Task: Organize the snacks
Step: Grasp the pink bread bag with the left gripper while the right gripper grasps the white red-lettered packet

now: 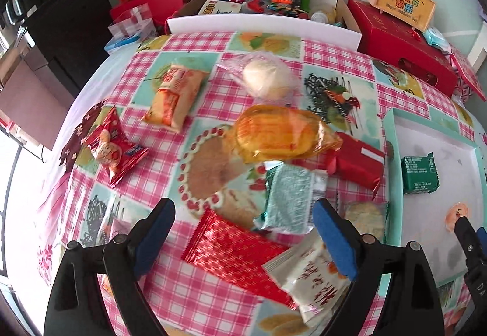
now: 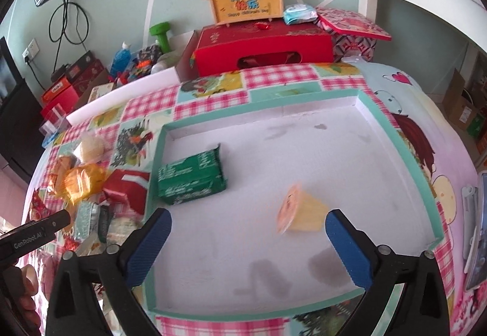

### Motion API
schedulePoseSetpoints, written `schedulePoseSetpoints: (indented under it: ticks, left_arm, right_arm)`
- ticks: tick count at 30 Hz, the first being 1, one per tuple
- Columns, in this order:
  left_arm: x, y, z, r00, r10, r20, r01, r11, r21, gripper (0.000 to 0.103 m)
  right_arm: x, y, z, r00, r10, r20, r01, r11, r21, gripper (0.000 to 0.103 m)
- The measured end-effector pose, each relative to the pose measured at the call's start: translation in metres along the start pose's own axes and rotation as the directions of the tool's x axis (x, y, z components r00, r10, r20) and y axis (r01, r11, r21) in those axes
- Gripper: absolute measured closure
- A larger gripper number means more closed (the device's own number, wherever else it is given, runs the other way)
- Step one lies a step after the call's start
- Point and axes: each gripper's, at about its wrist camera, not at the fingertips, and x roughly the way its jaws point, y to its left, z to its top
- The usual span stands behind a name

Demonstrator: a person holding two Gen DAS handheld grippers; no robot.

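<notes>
Several snack packs lie on the checked tablecloth. My left gripper (image 1: pixel 243 229) is open above a flat red foil pack (image 1: pixel 234 253), a pale green pack (image 1: pixel 289 202) and a white pack (image 1: pixel 313 278). An orange bun pack (image 1: pixel 283 135), a clear-wrapped white bun (image 1: pixel 264 77) and a red box pack (image 1: pixel 356 162) lie beyond. My right gripper (image 2: pixel 248 232) is open over a shallow teal-rimmed white tray (image 2: pixel 374 110). In the tray lie a dark green pack (image 2: pixel 191 180) and a yellow jelly cup (image 2: pixel 301 211), tipped on its side just ahead of the fingers.
An orange bread pack (image 1: pixel 173 95) and a red snack bag (image 1: pixel 112 150) lie at the left. A red gift box (image 2: pixel 261 47) with a yellow case (image 2: pixel 246 1) on it stands behind the tray. A cardboard box of clutter (image 1: pixel 268 1) sits beyond the table's far edge.
</notes>
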Motion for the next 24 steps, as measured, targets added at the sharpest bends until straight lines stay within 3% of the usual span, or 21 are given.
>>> schedulePoseSetpoints:
  ticks: [3,9,14,16,24]
  left_arm:
    - [-0.004,0.014,-0.004,1.000,-0.017,-0.004,0.017,1.000,-0.015,0.011]
    - [-0.017,0.044,-0.013,0.998,-0.069,0.013,0.070,0.995,-0.069,0.011]
    - [-0.013,0.073,-0.022,1.000,-0.013,-0.003,0.013,0.994,-0.105,0.011]
    - [-0.009,0.089,-0.024,1.000,-0.023,-0.013,0.021,0.989,-0.148,0.011]
    - [0.022,0.125,-0.044,0.994,-0.038,-0.104,0.014,0.975,-0.222,0.011]
  right_arm:
    - [-0.002,0.022,-0.004,1.000,0.011,-0.024,-0.012,0.998,-0.064,0.000]
    - [-0.014,0.072,-0.014,0.993,0.114,-0.040,-0.119,0.978,-0.169,0.000]
    - [-0.009,0.115,-0.029,0.977,0.188,-0.104,-0.208,0.947,-0.243,0.000]
    - [-0.007,0.129,-0.037,0.969,0.210,-0.129,-0.238,0.935,-0.264,0.000]
    - [0.018,0.158,-0.059,0.955,0.200,-0.220,-0.262,0.916,-0.305,0.000]
